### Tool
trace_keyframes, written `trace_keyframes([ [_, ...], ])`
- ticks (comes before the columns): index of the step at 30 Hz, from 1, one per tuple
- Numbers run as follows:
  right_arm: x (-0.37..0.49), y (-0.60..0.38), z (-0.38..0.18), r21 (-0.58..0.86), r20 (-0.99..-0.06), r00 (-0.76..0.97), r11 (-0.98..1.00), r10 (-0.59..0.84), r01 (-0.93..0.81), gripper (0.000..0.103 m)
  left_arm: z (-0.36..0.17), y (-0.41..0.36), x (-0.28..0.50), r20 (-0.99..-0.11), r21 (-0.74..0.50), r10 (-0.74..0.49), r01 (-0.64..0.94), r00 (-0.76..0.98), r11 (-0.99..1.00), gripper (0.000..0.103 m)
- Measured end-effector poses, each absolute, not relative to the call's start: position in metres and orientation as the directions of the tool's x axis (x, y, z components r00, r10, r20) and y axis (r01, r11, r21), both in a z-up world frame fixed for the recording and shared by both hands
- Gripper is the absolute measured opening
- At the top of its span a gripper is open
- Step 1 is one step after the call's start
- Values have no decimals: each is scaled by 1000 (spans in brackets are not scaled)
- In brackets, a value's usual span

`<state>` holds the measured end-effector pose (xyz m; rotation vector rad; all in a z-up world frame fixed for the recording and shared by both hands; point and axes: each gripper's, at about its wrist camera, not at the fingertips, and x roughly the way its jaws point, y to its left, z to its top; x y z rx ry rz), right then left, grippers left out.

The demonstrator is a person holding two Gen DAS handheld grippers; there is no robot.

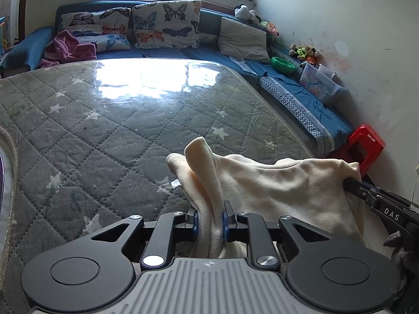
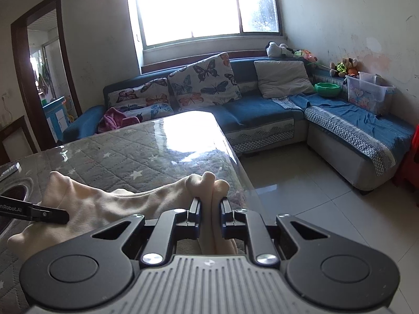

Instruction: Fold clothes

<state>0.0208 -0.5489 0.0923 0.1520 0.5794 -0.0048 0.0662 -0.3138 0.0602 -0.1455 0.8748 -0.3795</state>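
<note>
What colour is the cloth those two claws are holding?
The cloth is plain cream, with no pattern. It shows best in the left wrist view.

Two handheld grippers, seen from their own cameras. The left gripper (image 1: 210, 221) has matte black linkage arms, round black discs at lower left and lower right, silver screw heads and a ribbed grey housing along the bottom edge; its finger pads (image 1: 195, 222) are blue. The right gripper (image 2: 210, 209) shares that build, with black fingers. White lettering marks each tool's side. A dark grey knitted glove (image 1: 402, 256) shows at lower right.
</note>
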Motion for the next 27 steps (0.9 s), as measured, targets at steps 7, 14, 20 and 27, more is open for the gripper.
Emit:
trace_keyframes([
  [7, 27, -551, 79, 137, -577, 816, 988, 26, 65, 13, 53, -311, 67, -736, -270, -374, 261, 565, 927, 23],
  [14, 23, -550, 71, 113, -607, 794, 992, 21, 60, 13, 50, -305, 65, -746, -301, -417, 295, 519, 907, 21],
  [20, 6, -552, 70, 92, -629, 778, 994, 11, 60, 18, 53, -299, 55, -744, -288, -424, 325, 516, 901, 33],
  [27, 4, -555, 88, 92, -591, 806, 993, -7, 77, 21, 77, -302, 52, -685, -194, -369, 331, 628, 924, 47],
])
